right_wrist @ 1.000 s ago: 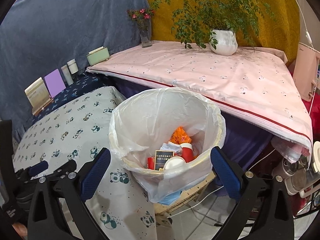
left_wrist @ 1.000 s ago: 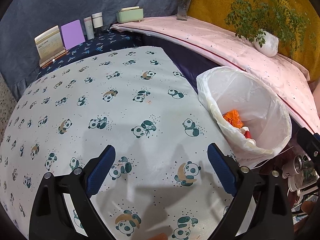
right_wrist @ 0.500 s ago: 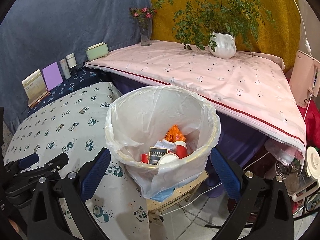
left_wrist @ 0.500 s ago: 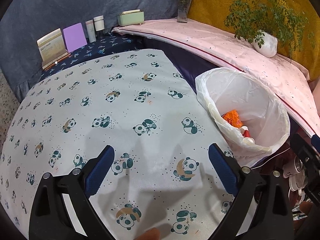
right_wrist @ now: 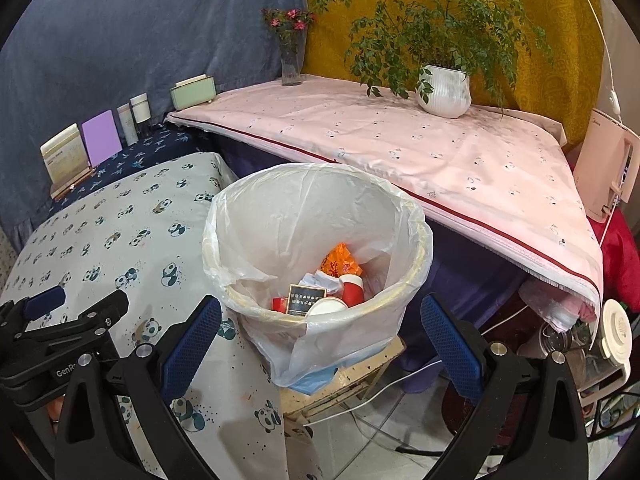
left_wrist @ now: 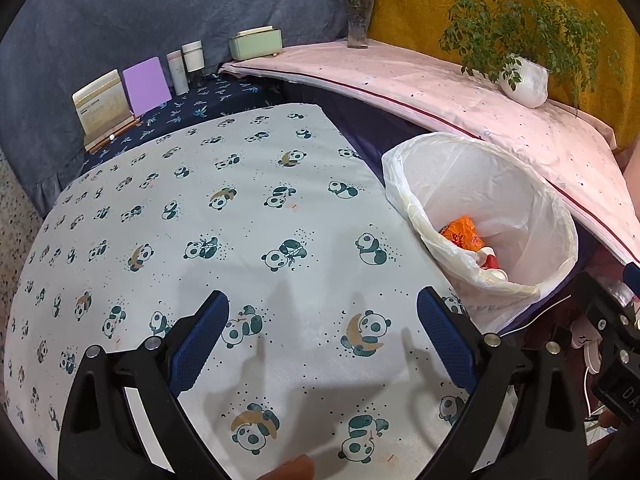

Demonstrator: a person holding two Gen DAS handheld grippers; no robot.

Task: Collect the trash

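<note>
A trash bin with a white plastic liner (right_wrist: 404,240) (left_wrist: 552,216) stands beside the panda-print table (left_wrist: 240,240) (right_wrist: 100,232). Inside lie an orange wrapper (right_wrist: 340,262) (left_wrist: 460,232), red cups (right_wrist: 354,290), a white lid (right_wrist: 326,307), crumpled paper and a small black card (right_wrist: 306,300). My left gripper (left_wrist: 322,334) is open and empty over the table's near part. My right gripper (right_wrist: 320,338) is open and empty, hanging just in front of the bin. The left gripper also shows in the right wrist view (right_wrist: 72,312), at the lower left.
A pink-covered table (right_wrist: 400,140) holds a potted plant (right_wrist: 444,88), a flower vase (right_wrist: 290,60) and a green box (right_wrist: 192,90). Cards and jars (left_wrist: 140,84) stand on the dark blue ledge. Clutter and cables lie on the floor (right_wrist: 600,344) at right.
Both grippers have drawn back and risen a little from the bin and table. Both stay open and empty.
</note>
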